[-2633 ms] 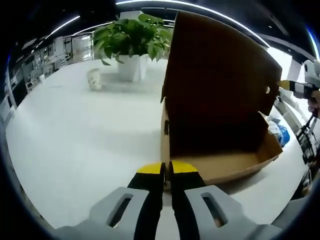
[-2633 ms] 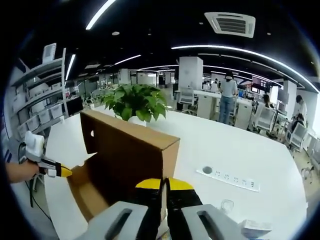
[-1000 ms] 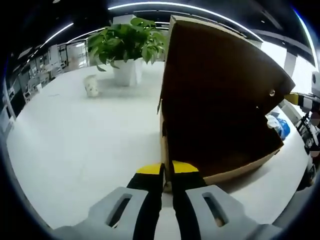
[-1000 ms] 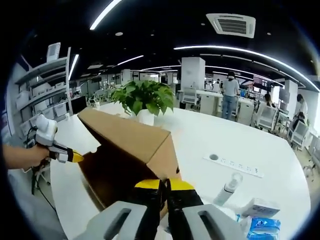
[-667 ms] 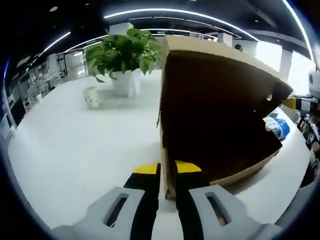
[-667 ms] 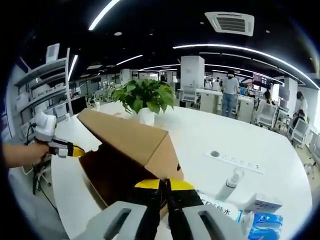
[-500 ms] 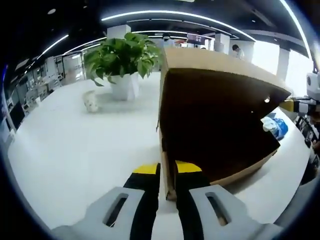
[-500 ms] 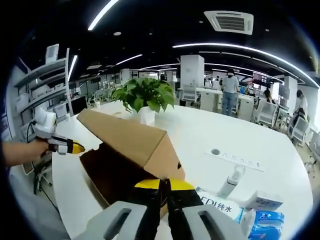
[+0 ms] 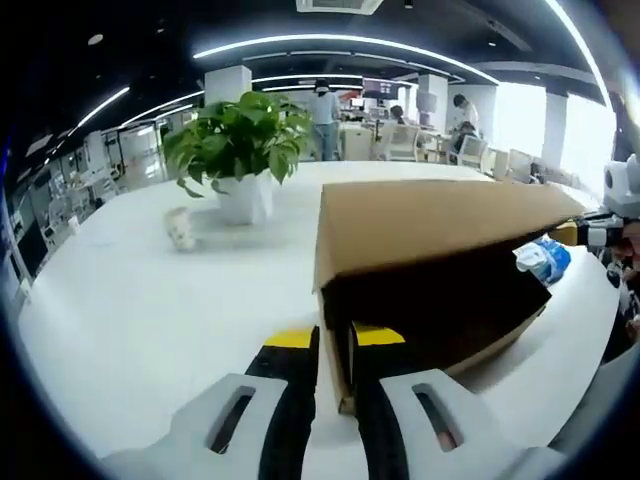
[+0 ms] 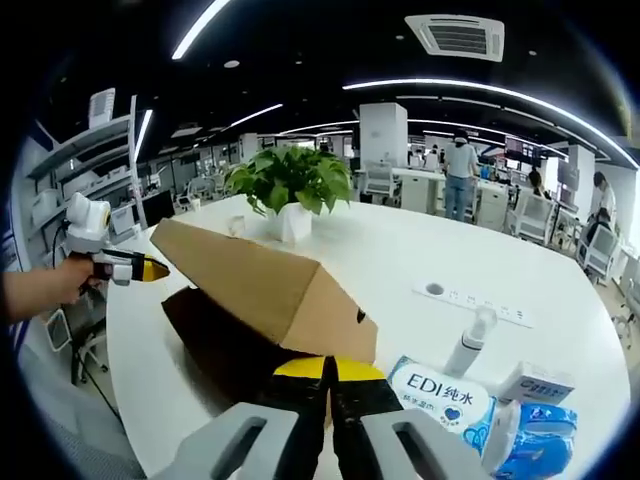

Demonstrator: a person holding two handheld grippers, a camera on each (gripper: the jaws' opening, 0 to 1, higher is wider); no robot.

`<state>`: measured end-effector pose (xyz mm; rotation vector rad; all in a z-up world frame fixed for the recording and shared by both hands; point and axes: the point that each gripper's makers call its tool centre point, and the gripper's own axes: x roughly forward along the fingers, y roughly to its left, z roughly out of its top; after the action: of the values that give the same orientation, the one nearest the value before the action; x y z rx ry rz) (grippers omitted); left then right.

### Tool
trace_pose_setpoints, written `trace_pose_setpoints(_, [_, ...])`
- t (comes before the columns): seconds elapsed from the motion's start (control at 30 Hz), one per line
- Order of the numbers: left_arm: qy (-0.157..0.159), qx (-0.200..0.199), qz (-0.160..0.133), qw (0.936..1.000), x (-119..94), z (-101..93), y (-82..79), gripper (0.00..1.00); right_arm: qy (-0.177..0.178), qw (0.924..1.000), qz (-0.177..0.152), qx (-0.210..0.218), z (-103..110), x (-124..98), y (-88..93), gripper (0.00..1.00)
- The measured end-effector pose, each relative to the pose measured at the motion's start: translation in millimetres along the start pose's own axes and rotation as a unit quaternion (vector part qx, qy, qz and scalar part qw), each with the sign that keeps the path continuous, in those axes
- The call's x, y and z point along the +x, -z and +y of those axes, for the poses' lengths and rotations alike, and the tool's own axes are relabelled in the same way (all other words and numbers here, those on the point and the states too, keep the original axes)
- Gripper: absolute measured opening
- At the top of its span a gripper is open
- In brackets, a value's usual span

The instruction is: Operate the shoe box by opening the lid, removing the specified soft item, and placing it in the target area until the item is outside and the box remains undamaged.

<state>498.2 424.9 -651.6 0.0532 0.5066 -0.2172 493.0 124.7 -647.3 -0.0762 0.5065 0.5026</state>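
- White office table [image 9: 150, 310] carries the cardboard shoe box [image 9: 440, 310]; lid [image 9: 430, 215] nearly down, interior dark
- Left gripper [image 9: 334, 342] straddles the box's wall
- Right gripper [image 10: 331, 372] closed, touching the box

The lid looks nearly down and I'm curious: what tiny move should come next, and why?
Probably lower the lid the last bit onto the shoe box. It slants low, with only a dark gap left. The left gripper pinches the box's wall, the right gripper sits under the lid's corner, and a tissue pack lies outside on the table.
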Motion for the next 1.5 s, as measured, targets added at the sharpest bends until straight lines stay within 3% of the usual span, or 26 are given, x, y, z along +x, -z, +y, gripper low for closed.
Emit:
trace_pose_setpoints(0.53, [0.013,0.016,-0.015,0.9997,-4.6,-7.3,-3.2,0.11,-0.018,0.9997,0.013,-0.006,9.1,-0.7,16.6,0.00])
trace_pose_setpoints(0.97, [0.026,0.027,0.009,0.9993,-6.9,-9.1,11.7,0.16,-0.058,0.9981,0.019,-0.010,22.5,-1.1,26.6,0.01])
trace_pose_setpoints(1.27, [0.037,0.039,0.025,0.9982,-9.1,-10.9,21.8,0.22,-0.074,0.9967,0.024,-0.020,24.7,-2.5,36.0,0.11])
trace_pose_setpoints(1.5, [0.046,0.037,0.032,0.9978,-10.2,-12.9,27.7,0.26,-0.083,0.9954,0.027,-0.038,27.7,-3.1,41.6,0.12])
